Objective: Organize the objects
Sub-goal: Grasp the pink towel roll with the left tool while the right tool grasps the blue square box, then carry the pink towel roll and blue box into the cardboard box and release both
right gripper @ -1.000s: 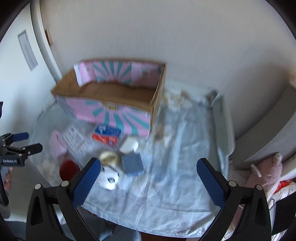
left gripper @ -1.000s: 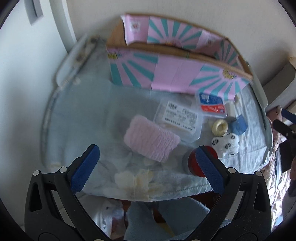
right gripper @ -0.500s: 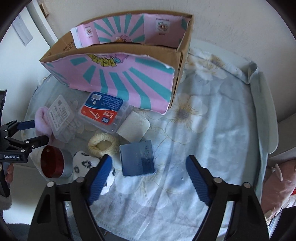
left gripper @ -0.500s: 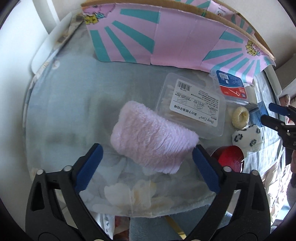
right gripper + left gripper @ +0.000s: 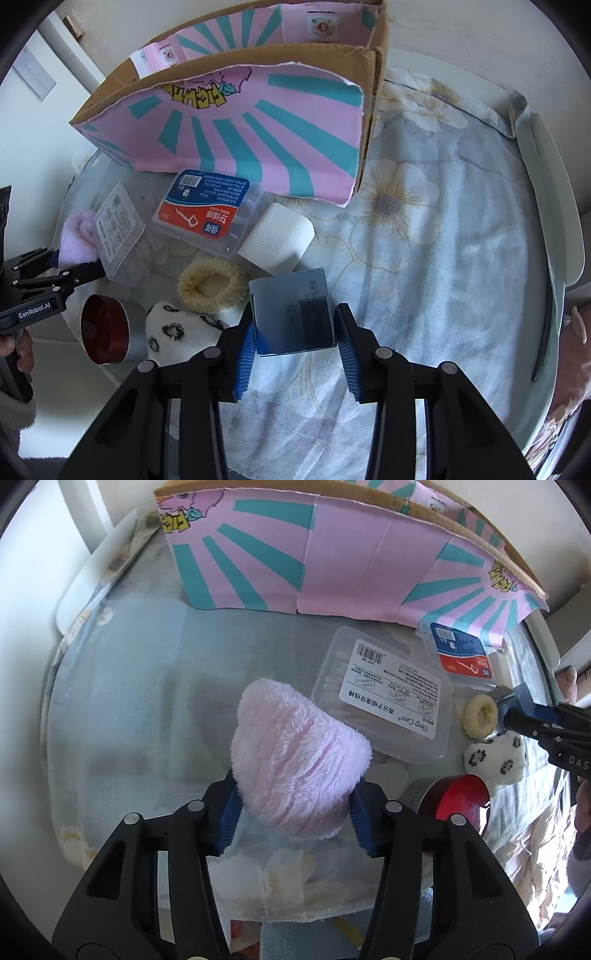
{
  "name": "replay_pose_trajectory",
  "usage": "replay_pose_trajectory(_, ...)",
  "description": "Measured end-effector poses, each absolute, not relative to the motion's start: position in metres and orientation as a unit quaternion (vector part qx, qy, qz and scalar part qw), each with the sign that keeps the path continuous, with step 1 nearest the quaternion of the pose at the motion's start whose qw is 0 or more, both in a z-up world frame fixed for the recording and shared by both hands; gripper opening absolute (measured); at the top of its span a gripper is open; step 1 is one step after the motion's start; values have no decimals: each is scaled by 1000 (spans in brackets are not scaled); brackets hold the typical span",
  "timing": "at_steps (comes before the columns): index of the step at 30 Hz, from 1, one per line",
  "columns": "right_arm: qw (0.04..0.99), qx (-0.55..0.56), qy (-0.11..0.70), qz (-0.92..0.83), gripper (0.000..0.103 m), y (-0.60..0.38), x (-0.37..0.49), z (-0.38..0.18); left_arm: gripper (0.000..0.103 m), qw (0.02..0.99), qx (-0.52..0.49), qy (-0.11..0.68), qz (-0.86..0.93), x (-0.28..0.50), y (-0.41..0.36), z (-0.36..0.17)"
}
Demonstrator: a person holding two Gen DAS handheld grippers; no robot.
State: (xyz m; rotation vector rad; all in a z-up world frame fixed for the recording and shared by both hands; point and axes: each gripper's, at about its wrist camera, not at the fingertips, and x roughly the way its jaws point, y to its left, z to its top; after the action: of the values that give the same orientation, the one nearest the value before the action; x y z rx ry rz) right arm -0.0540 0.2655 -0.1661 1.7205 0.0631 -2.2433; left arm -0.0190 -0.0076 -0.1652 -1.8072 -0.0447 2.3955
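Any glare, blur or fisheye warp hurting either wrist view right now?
Left wrist view: sharp; the pink fuzzy cloth is evenly lit, the cardboard box bows with fisheye curve. Right wrist view: sharp; the blue box shows a soft sheen on top, dark corners frame the picture.

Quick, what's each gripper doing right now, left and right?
Left gripper: shut on the pink fluffy cloth.
Right gripper: closing on the blue box, which sits between its fingers, both pads against it.
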Motion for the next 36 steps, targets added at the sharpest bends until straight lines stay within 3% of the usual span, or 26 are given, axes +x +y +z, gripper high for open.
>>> replay_pose_trajectory(8, 128, 580, 33, -804, 37, 265, -37, -138, 46, 81, -582, -35, 809, -8, -12, -133)
replay_pose_trajectory(22, 63, 488, -19, -870, 37, 231, -17, -11, 46, 71, -479, 1, 875, -10, -25, 5)
replay_pose_trajectory(36, 32, 445, -49, -894, 37, 200, 6, 15, 46, 93, -442, 6, 892, -17, -52, 39)
